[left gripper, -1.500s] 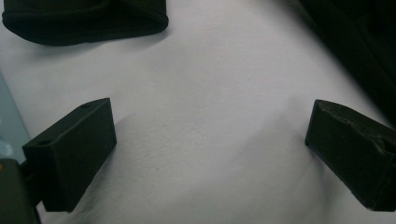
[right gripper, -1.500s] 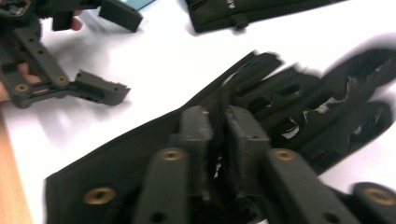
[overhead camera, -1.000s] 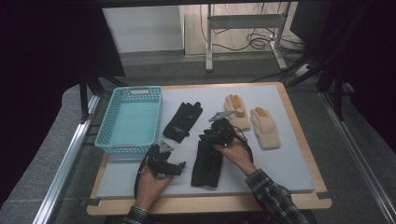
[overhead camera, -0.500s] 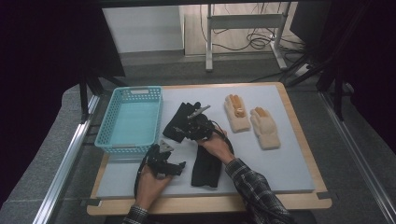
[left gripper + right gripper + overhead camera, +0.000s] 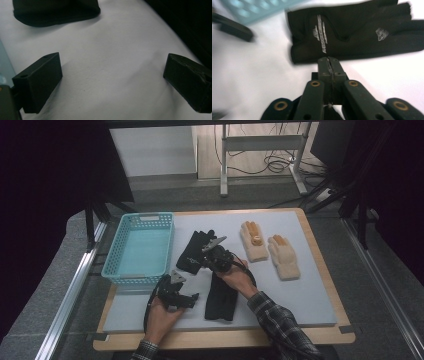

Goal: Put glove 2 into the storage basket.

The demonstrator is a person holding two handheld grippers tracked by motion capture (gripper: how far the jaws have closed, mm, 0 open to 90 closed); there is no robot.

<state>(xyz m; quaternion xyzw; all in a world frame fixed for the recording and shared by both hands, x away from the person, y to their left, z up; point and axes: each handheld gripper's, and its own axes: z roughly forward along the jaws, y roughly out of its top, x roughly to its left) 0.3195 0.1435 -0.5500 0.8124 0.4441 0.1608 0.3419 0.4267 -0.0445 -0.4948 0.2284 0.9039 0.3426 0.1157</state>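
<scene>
Jaws on my right gripper (image 5: 329, 61) have just been closing and now sit pressed together with nothing between them, tips at the cuff edge of the black glove (image 5: 352, 32) lying straight ahead on the white mat (image 5: 310, 290). Blue basket (image 5: 140, 245) sits beyond that glove to the gripper's left. I hold my left gripper (image 5: 112, 82) wide open over bare mat, empty, with a second black glove (image 5: 56, 12) ahead of its jaws.
</scene>
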